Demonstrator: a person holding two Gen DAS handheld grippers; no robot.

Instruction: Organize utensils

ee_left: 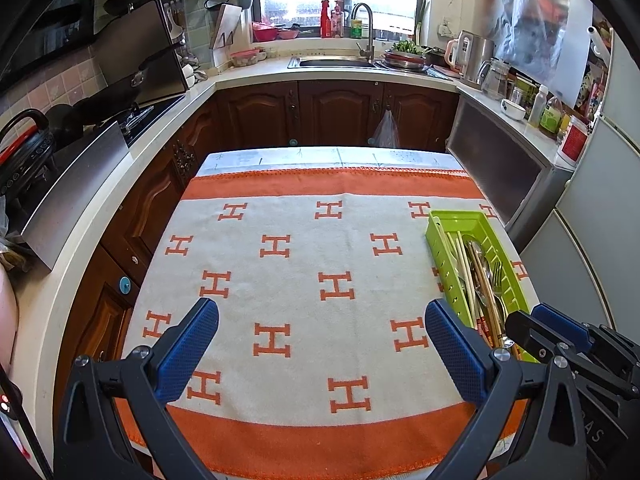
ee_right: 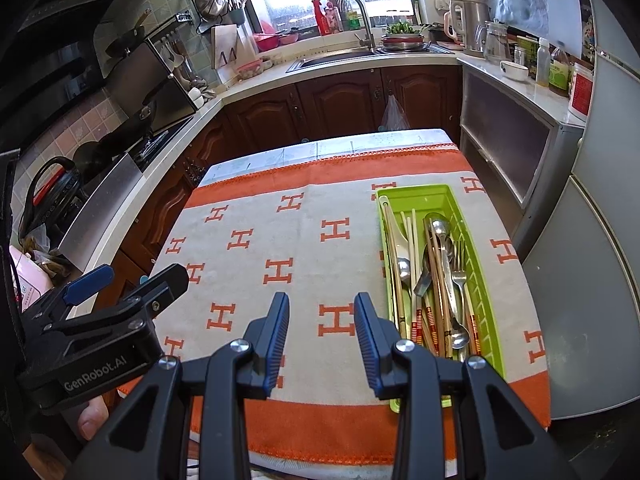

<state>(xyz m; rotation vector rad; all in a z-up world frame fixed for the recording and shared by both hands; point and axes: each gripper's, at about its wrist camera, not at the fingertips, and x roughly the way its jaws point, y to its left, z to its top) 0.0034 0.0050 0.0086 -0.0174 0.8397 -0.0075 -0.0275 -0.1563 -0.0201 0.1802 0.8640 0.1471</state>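
A green utensil tray (ee_right: 416,194) lies on the right side of the table, on a white and orange cloth (ee_right: 304,248). It holds chopsticks (ee_right: 410,232), spoons (ee_right: 438,228) and a fork (ee_right: 460,272). The tray also shows in the left wrist view (ee_left: 460,216). My left gripper (ee_left: 322,322) is wide open and empty above the near middle of the cloth. My right gripper (ee_right: 322,314) is open and empty, just left of the tray's near end. The right gripper also shows at the right edge of the left wrist view (ee_left: 560,336).
Kitchen counters run along the left, back and right, with a sink (ee_right: 336,56) at the back. A stove (ee_left: 148,116) is on the left. A grey fridge (ee_right: 600,240) stands close to the table's right edge.
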